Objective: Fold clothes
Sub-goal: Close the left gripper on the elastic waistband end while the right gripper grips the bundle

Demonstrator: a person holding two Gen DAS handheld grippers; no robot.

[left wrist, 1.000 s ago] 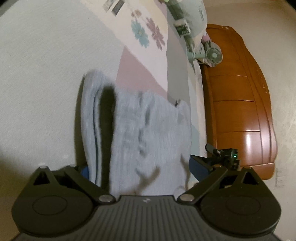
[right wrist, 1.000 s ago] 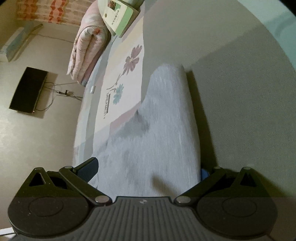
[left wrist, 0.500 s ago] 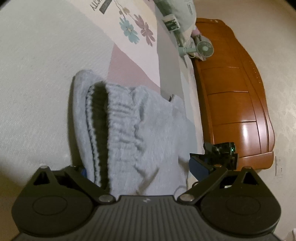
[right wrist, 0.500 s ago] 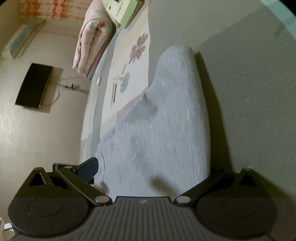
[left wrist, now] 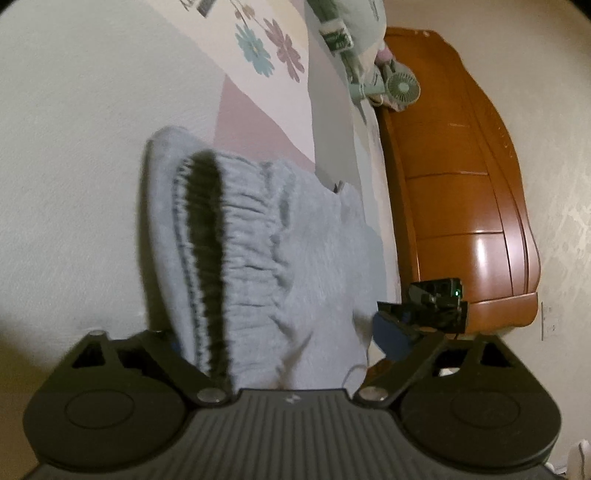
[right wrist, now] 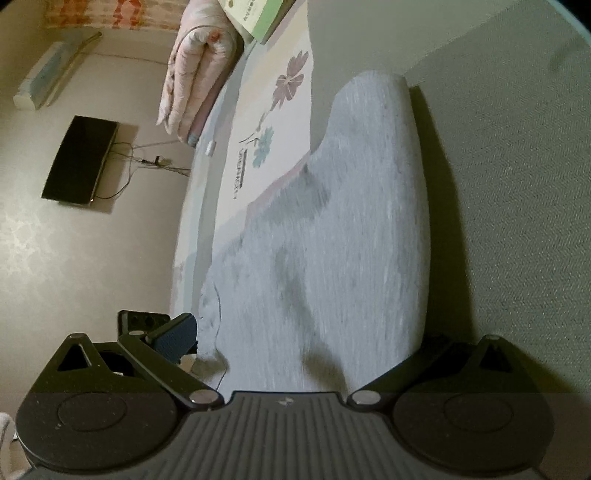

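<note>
Lengthwise, grey sweatpants [left wrist: 295,258] stretching away between closing left hand-held gripper [left wrist: 277,343], right's state unclear.

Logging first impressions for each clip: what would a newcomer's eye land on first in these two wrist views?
The grey garment fills the middle of both views, its gathered waistband facing the left camera, lying on a bed cover printed with flowers. It sits between the fingers of the left tool, whose jaws are closing, and of the right tool. Next comes the glossy wooden headboard at the right of the left view.

printed lettering on floral mat [right wrist: 241,173], box [right wrist: 258,16], too blurred to read
</note>
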